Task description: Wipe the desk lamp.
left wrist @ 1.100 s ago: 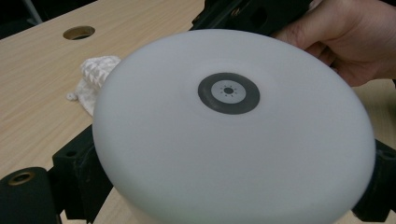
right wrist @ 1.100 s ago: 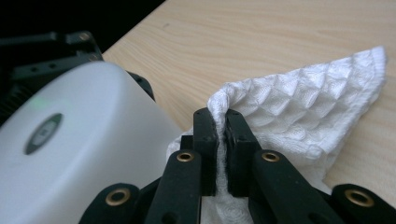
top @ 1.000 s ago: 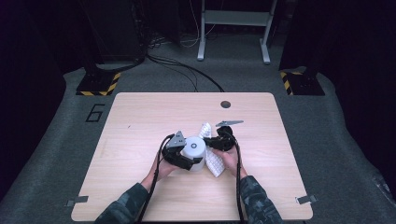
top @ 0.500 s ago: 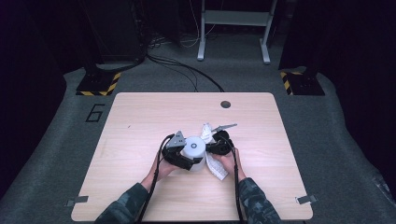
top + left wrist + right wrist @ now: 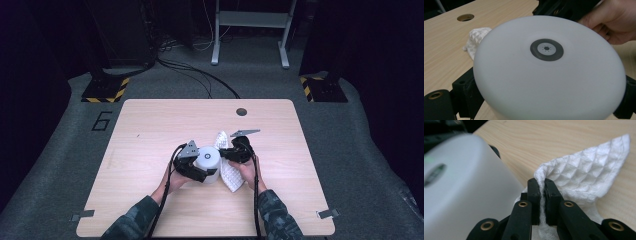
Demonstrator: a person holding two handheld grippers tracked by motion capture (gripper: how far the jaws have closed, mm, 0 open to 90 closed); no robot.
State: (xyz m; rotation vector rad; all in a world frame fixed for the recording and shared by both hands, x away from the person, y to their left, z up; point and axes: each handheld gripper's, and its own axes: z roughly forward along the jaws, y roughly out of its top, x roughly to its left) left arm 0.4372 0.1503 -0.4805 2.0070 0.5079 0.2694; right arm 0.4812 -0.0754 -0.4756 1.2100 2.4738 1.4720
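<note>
White cloth [image 5: 584,170] sits pinched in your right gripper [image 5: 542,182], jaws clamped on its edge, just beside the white round device [image 5: 207,159] (dark ring on top) that your left gripper [image 5: 197,167] grips on the table [image 5: 150,130].

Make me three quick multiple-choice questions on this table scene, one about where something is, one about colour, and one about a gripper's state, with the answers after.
1. Where does the white cloth lie from the round white device in the high view?
A. at its right
B. at its left
C. on top of it

2. What colour is the ring in the middle of the device's top?
A. red
B. dark grey
C. yellow

3. How is the right gripper?
A. wide open
B. shut on the cloth
C. lying on the table

Answers: A, the cloth shows right of the device; B, the left gripper view shows a dark grey ring; C is wrong, B is right: its jaws pinch a fold of cloth.
</note>
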